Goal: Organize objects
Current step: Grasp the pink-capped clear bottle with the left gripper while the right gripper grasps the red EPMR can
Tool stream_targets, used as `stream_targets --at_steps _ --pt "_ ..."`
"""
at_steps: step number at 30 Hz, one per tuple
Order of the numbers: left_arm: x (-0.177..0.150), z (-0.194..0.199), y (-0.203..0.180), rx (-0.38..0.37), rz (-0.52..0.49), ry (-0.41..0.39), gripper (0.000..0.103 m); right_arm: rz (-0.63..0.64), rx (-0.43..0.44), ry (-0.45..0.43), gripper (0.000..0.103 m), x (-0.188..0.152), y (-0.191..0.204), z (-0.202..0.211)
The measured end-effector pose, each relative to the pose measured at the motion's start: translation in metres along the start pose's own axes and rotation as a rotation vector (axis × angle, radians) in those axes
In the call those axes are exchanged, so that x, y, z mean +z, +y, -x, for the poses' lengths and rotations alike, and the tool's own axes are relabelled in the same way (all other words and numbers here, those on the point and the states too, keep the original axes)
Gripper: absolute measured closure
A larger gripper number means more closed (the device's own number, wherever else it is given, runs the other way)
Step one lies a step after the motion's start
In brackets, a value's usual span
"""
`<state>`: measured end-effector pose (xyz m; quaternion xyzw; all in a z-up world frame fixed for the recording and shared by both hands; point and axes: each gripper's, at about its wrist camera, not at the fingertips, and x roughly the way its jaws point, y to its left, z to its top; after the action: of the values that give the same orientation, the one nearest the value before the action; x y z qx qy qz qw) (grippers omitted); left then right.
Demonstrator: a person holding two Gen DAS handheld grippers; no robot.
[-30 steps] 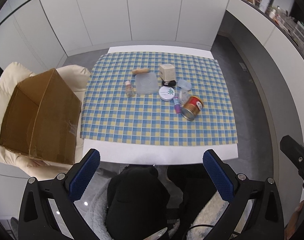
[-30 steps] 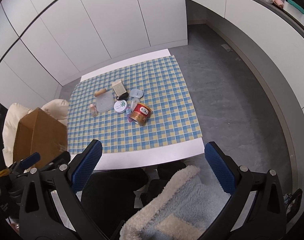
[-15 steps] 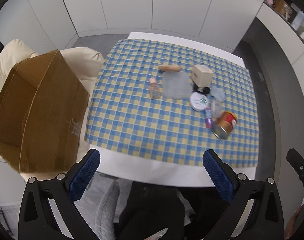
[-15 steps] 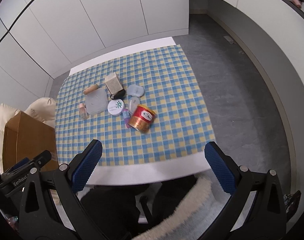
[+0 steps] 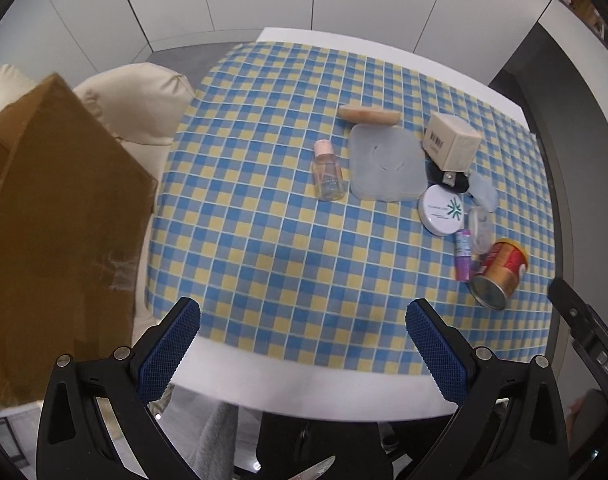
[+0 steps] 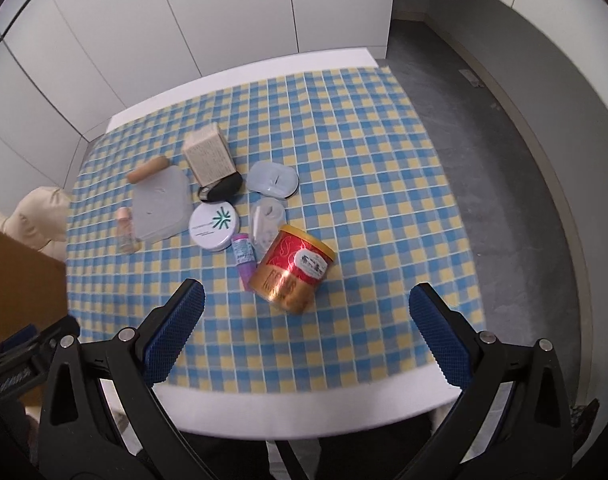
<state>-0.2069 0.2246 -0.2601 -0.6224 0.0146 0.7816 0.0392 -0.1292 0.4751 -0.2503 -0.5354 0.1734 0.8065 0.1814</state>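
Note:
A cluster of small items lies on the checked tablecloth (image 5: 264, 240): a red and gold can (image 6: 294, 276) on its side, a purple tube (image 6: 244, 258), a round white tin (image 6: 214, 226), a small clear bottle (image 5: 327, 176), a grey square lid (image 5: 385, 168), a beige box (image 5: 451, 146), a wooden stick (image 5: 369, 115) and a clear case (image 6: 273, 180). My left gripper (image 5: 304, 344) hangs open over the table's near edge, nothing between its fingers. My right gripper (image 6: 305, 334) is open too, just short of the can.
An open cardboard box (image 5: 52, 220) sits on a cream cushioned seat (image 5: 136, 100) left of the table. White cabinet doors (image 6: 184, 20) stand behind the table. Grey floor (image 6: 503, 160) runs along the right side.
Both grippers have moved forward and down toward the table, so the objects look larger. Both stay open; nothing on the table has moved.

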Motion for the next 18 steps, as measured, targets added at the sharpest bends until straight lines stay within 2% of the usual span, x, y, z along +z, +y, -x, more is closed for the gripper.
stream_targets --at_steps 5,9,13,16,18 --pt "0.016 -0.026 0.003 0.002 0.01 -0.017 0.001 -0.025 0.029 0.041 0.0 -0.002 -0.001 -0.045" --pt "0.032 -0.056 0.001 0.016 0.021 -0.003 0.001 -0.011 -0.039 0.1 0.0 -0.004 -0.001 -0.073" --pt "0.047 -0.088 -0.007 0.033 0.029 0.019 0.002 0.002 -0.055 0.112 0.001 -0.005 -0.001 -0.089" --pt "0.057 -0.101 -0.011 0.04 0.04 -0.01 0.004 0.01 -0.06 0.099 0.01 -0.005 -0.002 -0.093" --pt "0.064 -0.107 -0.013 0.054 0.048 -0.033 0.004 0.007 -0.06 0.098 0.023 -0.005 -0.004 -0.096"
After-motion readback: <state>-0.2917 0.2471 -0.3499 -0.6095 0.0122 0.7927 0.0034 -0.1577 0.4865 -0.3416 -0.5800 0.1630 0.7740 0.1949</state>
